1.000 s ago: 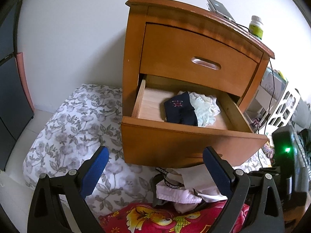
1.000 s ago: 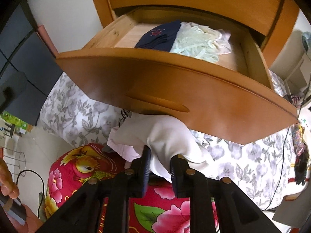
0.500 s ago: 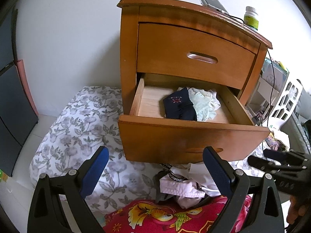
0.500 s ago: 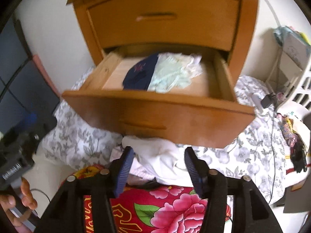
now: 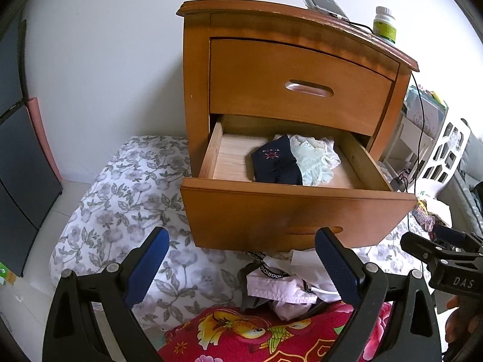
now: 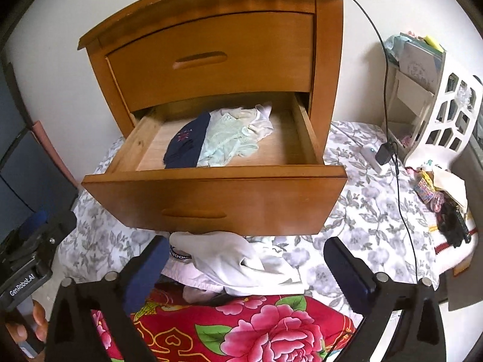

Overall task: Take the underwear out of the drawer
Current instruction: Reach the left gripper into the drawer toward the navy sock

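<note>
A: Where is the right gripper (image 6: 244, 271)?
B: Over the pile (image 6: 235, 264) on the floral sheet (image 6: 371, 211). Its jaws have just been opening and now stand wide; the white cloth lies loose between them, touching neither pad.
A: And the left gripper (image 5: 241, 264)?
B: Jaws wide too, nothing held. The same pile (image 5: 289, 283) sits between and just beyond its tips.
A: The drawer (image 6: 211, 202)?
B: Open, ahead of and above both jaws (the upper drawer is closed). A navy pair (image 6: 185, 144) lies inside, touching a pale green pair (image 6: 229, 141) to its right.
A: Anything nearer?
B: A red blanket (image 6: 241, 328) under the jaws, below the pile
</note>
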`<control>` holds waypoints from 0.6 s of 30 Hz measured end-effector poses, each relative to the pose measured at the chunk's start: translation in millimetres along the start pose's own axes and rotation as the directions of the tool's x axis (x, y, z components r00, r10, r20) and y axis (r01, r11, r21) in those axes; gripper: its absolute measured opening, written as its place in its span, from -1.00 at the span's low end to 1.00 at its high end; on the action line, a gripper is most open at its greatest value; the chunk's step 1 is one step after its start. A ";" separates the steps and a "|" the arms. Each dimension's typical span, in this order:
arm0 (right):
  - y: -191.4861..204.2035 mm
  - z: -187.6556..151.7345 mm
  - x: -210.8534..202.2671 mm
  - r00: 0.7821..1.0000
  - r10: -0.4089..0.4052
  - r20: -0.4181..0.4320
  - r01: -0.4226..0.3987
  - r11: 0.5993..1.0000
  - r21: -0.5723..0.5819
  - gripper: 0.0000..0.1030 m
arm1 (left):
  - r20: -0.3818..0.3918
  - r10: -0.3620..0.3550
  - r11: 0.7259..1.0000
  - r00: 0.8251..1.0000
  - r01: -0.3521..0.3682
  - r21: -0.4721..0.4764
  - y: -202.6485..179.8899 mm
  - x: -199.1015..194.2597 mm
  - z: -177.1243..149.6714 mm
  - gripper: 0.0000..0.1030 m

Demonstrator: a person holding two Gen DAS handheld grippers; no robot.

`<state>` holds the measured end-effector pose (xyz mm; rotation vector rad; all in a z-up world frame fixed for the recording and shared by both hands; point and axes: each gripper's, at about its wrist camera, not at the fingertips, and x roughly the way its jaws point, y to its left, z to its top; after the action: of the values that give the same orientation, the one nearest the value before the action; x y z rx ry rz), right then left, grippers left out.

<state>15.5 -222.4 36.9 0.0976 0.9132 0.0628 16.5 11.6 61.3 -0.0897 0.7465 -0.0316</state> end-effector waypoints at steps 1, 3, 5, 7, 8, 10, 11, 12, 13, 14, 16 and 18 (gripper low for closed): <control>0.5 -0.7 -0.4 1.000 0.004 0.004 -0.004 1.000 -0.003 1.00 | 0.000 -0.002 1.000 1.000 0.002 0.000 -0.5 -0.4 0.0 0.89; 1.7 -2.1 -1.6 1.000 0.013 0.013 -0.013 1.000 -0.008 1.00 | -0.002 -0.006 1.000 1.000 0.006 0.001 -1.6 -0.8 -0.4 0.89; 1.3 -3.2 -2.6 0.999 0.025 0.021 -0.025 1.000 -0.006 1.00 | -0.002 -0.007 1.000 1.000 0.007 0.003 -3.0 -1.1 -0.7 0.89; 1.3 -3.1 -3.3 0.999 0.036 0.030 -0.036 0.999 -0.004 1.00 | -0.004 -0.007 1.000 1.000 0.007 0.004 -4.4 -1.3 -1.3 0.89; 1.2 -3.1 -3.9 0.999 0.040 0.034 -0.040 0.999 -0.002 1.00 | -0.005 -0.008 1.000 1.000 0.008 0.003 -4.8 -1.4 -1.4 0.89; 0.1 -2.4 -5.3 0.998 0.051 0.042 -0.051 0.999 0.005 1.00 | -0.004 -0.009 1.000 1.000 0.009 -0.005 -4.5 -2.4 -1.5 0.89; -0.7 -1.3 -6.7 0.997 0.057 0.048 -0.058 0.998 0.010 1.00 | -0.005 -0.010 1.000 1.000 0.010 -0.015 -3.5 -3.1 -1.2 0.89; -0.8 -0.2 -7.6 0.997 0.061 0.050 -0.062 0.998 0.011 1.00 | -0.004 -0.015 1.000 1.000 0.015 -0.022 -3.2 -4.1 -0.9 0.89; -0.7 2.5 -9.5 0.996 0.065 0.057 -0.065 0.998 0.008 1.00 | -0.003 -0.021 0.999 1.000 0.021 -0.027 -2.8 -4.9 -0.3 0.89; -0.4 5.1 -11.9 0.996 0.064 0.067 -0.064 0.998 0.005 1.00 | -0.003 -0.027 0.999 1.000 0.027 -0.033 -2.7 -5.5 1.0 0.89; 1.0 10.8 -18.0 0.993 0.063 0.100 -0.063 0.998 -0.007 1.00 | -0.001 -0.028 0.999 1.000 0.028 -0.034 -4.5 -6.2 3.5 0.89; 3.2 16.7 -22.7 0.990 0.073 0.118 -0.071 0.997 -0.019 1.00 | -0.001 -0.030 0.999 1.000 0.030 -0.029 -7.2 -6.7 7.0 0.89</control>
<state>14.9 -222.4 65.3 0.1193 0.7905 0.1299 16.3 5.3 71.6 -0.1279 0.7468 -0.0492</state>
